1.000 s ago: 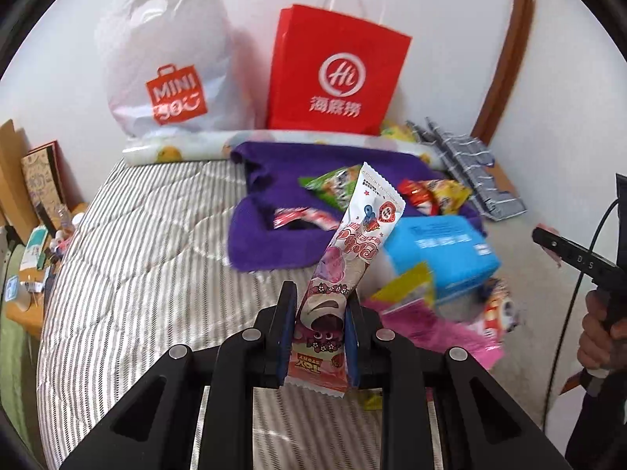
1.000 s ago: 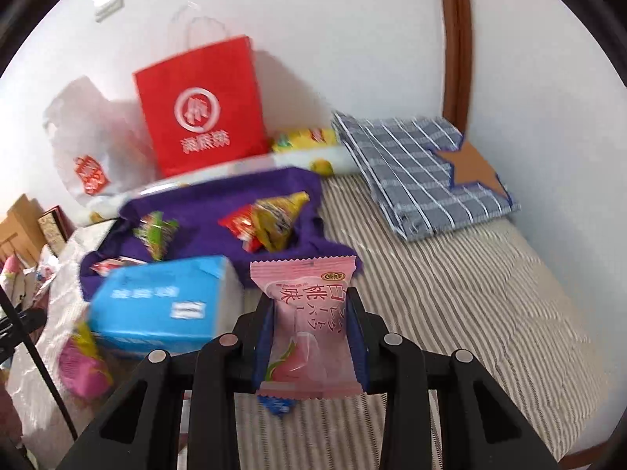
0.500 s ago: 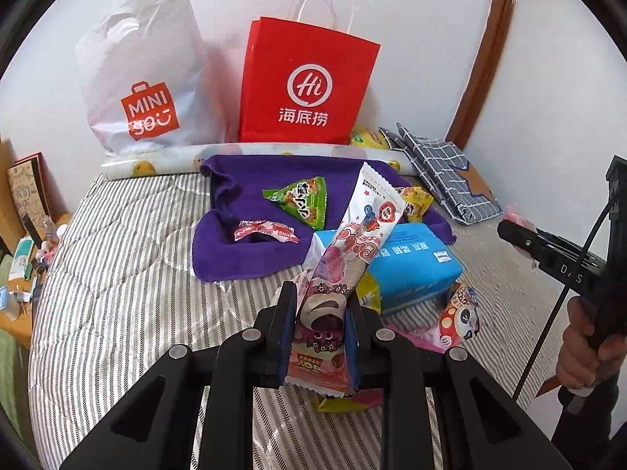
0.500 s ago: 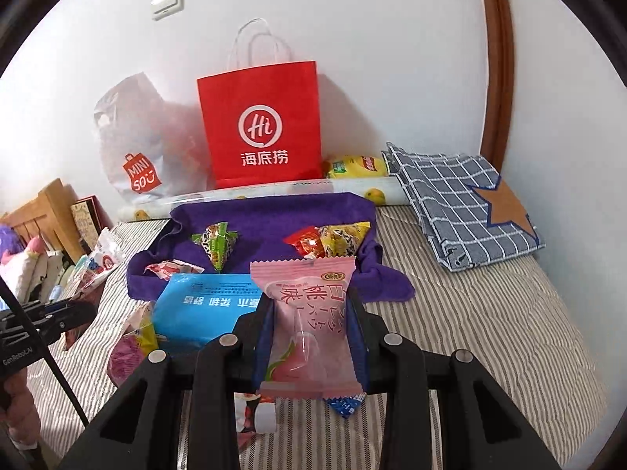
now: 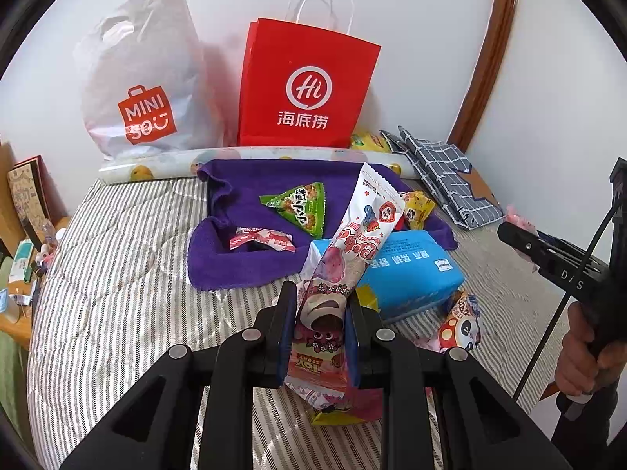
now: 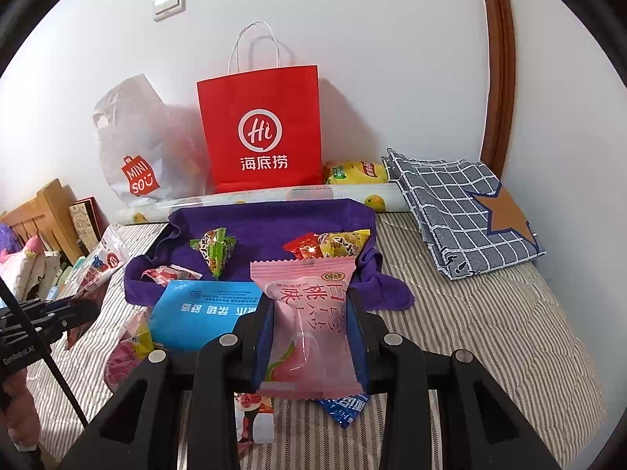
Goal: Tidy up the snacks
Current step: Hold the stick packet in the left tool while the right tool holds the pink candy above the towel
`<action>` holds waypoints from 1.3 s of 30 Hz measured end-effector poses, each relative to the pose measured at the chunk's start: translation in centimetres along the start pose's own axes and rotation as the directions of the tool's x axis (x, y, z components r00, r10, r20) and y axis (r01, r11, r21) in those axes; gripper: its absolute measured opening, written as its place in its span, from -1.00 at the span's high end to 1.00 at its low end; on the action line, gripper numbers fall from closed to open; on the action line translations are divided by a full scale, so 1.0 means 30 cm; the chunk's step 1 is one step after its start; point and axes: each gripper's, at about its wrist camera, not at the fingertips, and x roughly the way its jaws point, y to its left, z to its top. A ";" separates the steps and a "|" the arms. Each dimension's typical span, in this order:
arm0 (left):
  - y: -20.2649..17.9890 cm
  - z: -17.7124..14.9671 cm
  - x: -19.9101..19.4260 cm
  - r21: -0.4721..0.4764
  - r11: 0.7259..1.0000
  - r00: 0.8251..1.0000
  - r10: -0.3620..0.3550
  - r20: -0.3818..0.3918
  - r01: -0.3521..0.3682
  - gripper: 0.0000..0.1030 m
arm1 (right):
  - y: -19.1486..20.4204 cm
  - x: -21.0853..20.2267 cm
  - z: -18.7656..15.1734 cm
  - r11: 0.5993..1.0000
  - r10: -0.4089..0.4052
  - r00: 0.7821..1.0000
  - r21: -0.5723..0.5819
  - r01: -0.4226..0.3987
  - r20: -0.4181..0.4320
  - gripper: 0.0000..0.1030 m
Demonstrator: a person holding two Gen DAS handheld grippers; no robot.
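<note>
A striped bed (image 5: 117, 313) is carrying a purple towel (image 5: 243, 266) (green triangular snack (image 5: 299, 207) lying on it). The left gripper (image 5: 317, 325) is clamping a long Toy Story snack packet (image 5: 345, 258) above the bed, while the right gripper (image 6: 311, 337) is gripping a pink peach candy packet (image 6: 307, 321).

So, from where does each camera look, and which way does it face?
Left wrist: sits on the left gripper, shut on a long snack stick; faces down the bed toward the purple towel; the right gripper and the hand holding it show.
Right wrist: sits on the right gripper, shut on a pink packet; faces the same towel; the left gripper shows.
Shared: red paper bag, blue tissue pack.
</note>
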 end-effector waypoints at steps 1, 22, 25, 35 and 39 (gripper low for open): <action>0.000 0.002 0.002 0.001 1.000 1.000 -0.002 -0.001 0.002 0.56 | 0.000 0.000 0.001 1.000 -0.002 1.000 -0.003 0.002 0.001 0.37; -0.004 0.014 0.010 0.000 1.000 1.000 -0.001 -0.005 0.001 0.56 | -0.003 0.019 0.012 1.000 -0.004 1.000 -0.001 0.004 0.008 0.37; -0.001 0.014 0.013 -0.002 1.000 1.000 -0.007 -0.008 0.007 0.56 | -0.004 0.022 0.012 1.000 -0.006 1.000 0.000 0.006 0.006 0.37; -0.001 0.022 0.016 -0.002 1.000 1.000 -0.011 -0.007 0.011 0.56 | -0.014 0.025 0.017 1.000 -0.012 1.000 0.008 0.012 0.010 0.37; -0.001 0.023 0.018 -0.004 1.000 1.000 -0.010 -0.006 0.010 0.56 | -0.020 0.031 0.018 1.000 -0.013 1.000 0.012 0.013 0.009 0.37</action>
